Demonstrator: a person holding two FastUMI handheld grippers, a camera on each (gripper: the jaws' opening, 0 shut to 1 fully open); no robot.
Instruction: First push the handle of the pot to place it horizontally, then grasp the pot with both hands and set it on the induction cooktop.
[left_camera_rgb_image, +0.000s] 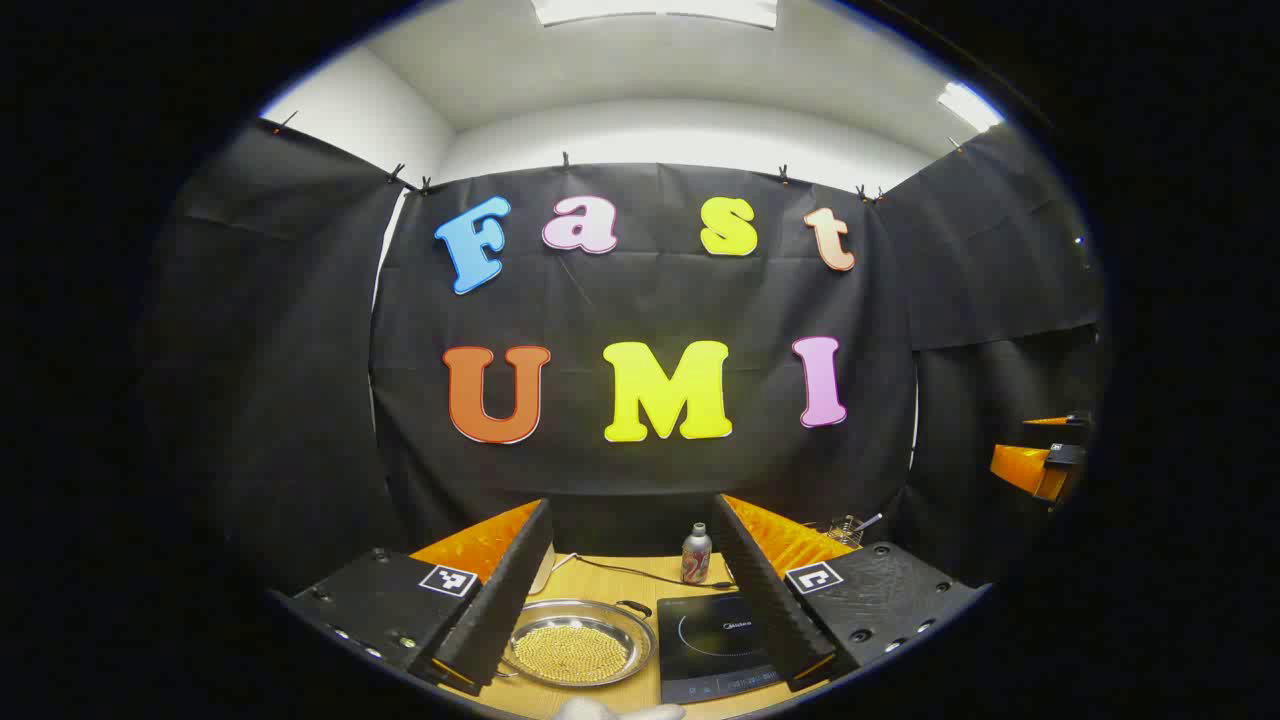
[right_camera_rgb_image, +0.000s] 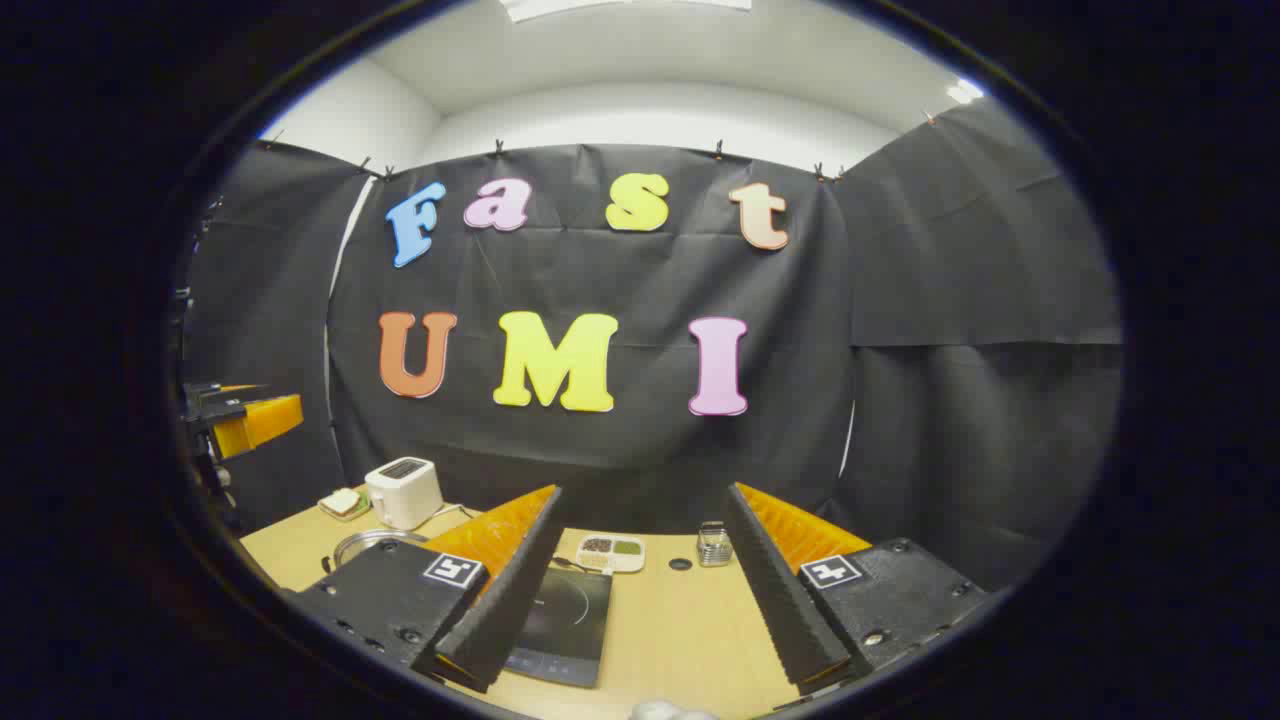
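A shallow steel pot (left_camera_rgb_image: 580, 642) holding small yellow beads sits on the wooden table, low between the fingers of my left gripper (left_camera_rgb_image: 632, 502), which is open and holds nothing. The pot's dark handle (left_camera_rgb_image: 632, 606) lies at its far right rim, close to the black induction cooktop (left_camera_rgb_image: 715, 645) just to its right. In the right gripper view the cooktop (right_camera_rgb_image: 562, 625) lies low and left between the fingers of my right gripper (right_camera_rgb_image: 644, 490), also open and holding nothing. The pot's rim (right_camera_rgb_image: 370, 545) peeks out behind that gripper's left finger.
A small can (left_camera_rgb_image: 696, 555) and a cable lie behind the cooktop. A white toaster (right_camera_rgb_image: 403, 492) and a plate of bread (right_camera_rgb_image: 343, 503) stand at the back left. A divided white tray (right_camera_rgb_image: 611, 552) and a metal rack (right_camera_rgb_image: 712, 545) stand behind the cooktop.
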